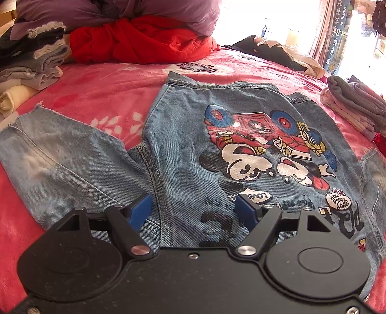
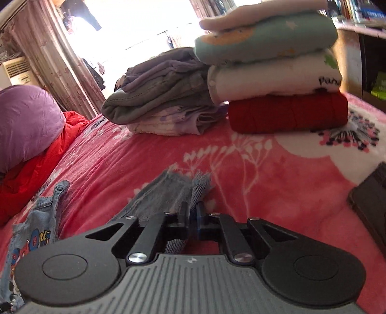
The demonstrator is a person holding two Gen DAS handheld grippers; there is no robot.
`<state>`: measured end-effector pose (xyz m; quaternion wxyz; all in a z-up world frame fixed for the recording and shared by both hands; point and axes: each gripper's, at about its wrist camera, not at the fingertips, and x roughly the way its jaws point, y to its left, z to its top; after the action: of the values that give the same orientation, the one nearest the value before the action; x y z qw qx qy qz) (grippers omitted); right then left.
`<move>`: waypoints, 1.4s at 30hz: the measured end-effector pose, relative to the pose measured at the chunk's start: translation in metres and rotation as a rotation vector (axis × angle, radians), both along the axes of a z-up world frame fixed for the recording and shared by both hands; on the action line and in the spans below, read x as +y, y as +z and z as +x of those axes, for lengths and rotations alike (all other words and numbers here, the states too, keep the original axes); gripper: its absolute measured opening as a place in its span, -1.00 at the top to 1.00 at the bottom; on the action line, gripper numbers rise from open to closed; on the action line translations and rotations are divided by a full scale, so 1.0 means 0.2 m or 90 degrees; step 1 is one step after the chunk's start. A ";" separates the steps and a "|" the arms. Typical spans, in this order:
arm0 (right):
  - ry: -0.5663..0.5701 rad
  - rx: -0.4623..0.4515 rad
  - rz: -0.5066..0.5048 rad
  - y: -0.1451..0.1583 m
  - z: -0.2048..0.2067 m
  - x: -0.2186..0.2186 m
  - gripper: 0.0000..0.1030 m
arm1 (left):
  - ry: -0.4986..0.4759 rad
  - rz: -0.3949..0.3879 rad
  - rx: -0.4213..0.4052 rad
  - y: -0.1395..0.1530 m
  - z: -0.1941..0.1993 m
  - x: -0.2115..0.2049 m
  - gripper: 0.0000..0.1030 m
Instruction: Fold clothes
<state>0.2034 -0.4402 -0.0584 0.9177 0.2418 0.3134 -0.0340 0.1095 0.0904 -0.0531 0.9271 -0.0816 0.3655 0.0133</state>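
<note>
A light-blue denim jacket with a cartoon print lies back-up on the pink bed cover, one sleeve stretched to the left. My left gripper hovers over its near edge, open wide, with nothing between its blue pads. In the right wrist view the other sleeve's frayed cuff lies on the bed cover. My right gripper stands at that cuff with its jaws only narrowly parted; a fold of the cuff sits between them and the pads do not seem to press it.
Folded clothes are stacked at the right beside a grey and lilac pile. A red quilt and a purple pillow lie at the back. More folded clothes sit far left. A dark object lies at the right edge.
</note>
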 end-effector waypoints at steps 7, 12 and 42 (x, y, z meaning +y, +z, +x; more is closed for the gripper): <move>-0.001 0.006 0.010 -0.06 0.02 0.03 0.35 | -0.002 0.004 -0.001 0.00 0.00 -0.01 -0.50; 0.007 -0.031 -0.080 0.02 0.01 0.10 0.90 | -0.002 0.003 -0.001 -0.01 0.00 0.00 -0.51; 0.116 0.054 0.124 -0.15 -0.59 0.78 0.84 | -0.006 0.011 -0.005 0.00 -0.05 -0.01 -0.54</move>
<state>0.0861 -0.2838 -0.0889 0.8750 0.2989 0.3743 0.0697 0.1002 0.0893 -0.0538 0.9293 -0.0722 0.3621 0.0118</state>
